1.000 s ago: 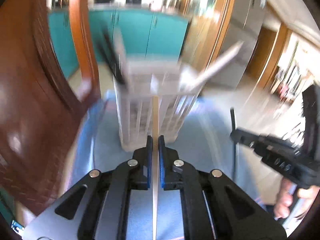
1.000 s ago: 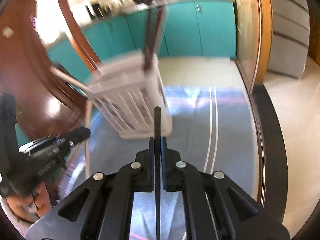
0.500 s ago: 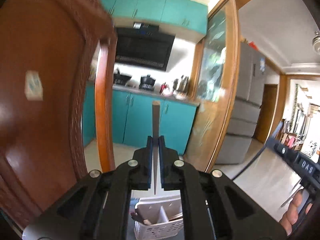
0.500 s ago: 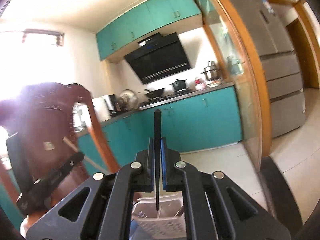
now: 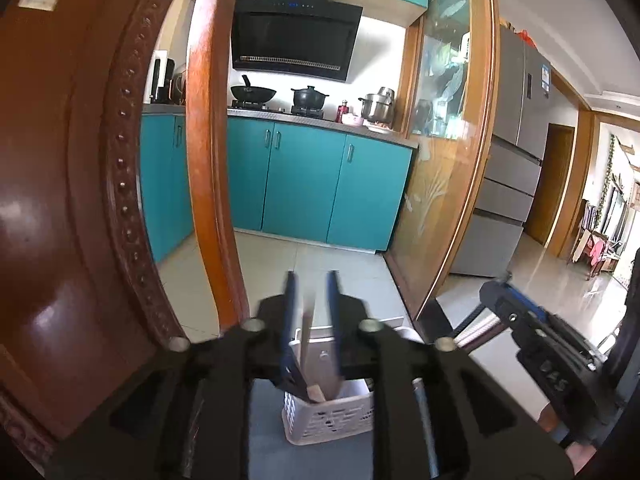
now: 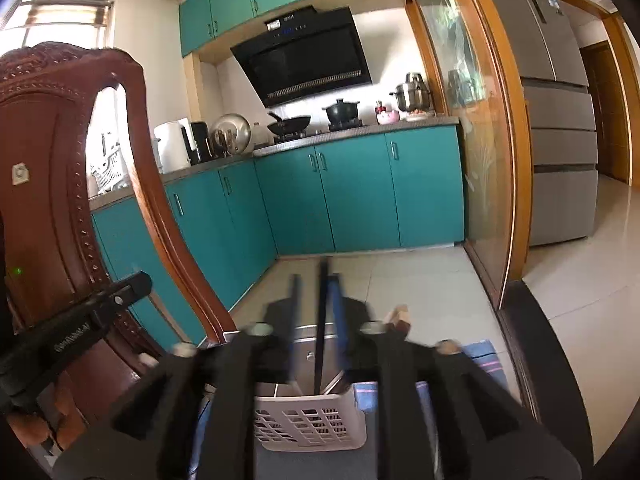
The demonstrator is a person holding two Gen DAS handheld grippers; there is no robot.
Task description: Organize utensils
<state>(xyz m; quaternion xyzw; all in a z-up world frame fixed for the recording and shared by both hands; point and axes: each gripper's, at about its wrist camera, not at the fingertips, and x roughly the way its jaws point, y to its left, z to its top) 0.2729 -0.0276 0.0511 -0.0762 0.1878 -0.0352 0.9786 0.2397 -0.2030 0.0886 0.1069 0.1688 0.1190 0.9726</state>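
A white slotted utensil basket (image 5: 332,416) stands on the table below both grippers; it also shows in the right wrist view (image 6: 308,424). My left gripper (image 5: 311,280) is open above the basket, and a pale wooden chopstick (image 5: 306,344) stands loose between its fingers, its lower end in the basket. My right gripper (image 6: 317,276) is open too, with a black chopstick (image 6: 320,328) standing loose between its fingers, reaching down into the basket. Other utensils lean in the basket. Each gripper shows in the other's view: the right one (image 5: 544,344), the left one (image 6: 80,320).
A carved dark wooden chair back (image 5: 72,200) rises close on the left, also in the right wrist view (image 6: 52,184). A blue cloth (image 6: 480,354) covers the table. Teal kitchen cabinets (image 5: 320,188) and a grey fridge (image 6: 560,120) stand beyond.
Both grippers tipped upright over the basket, then opened. The wooden chopstick and the black chopstick slid down from the shut fingers into the basket.
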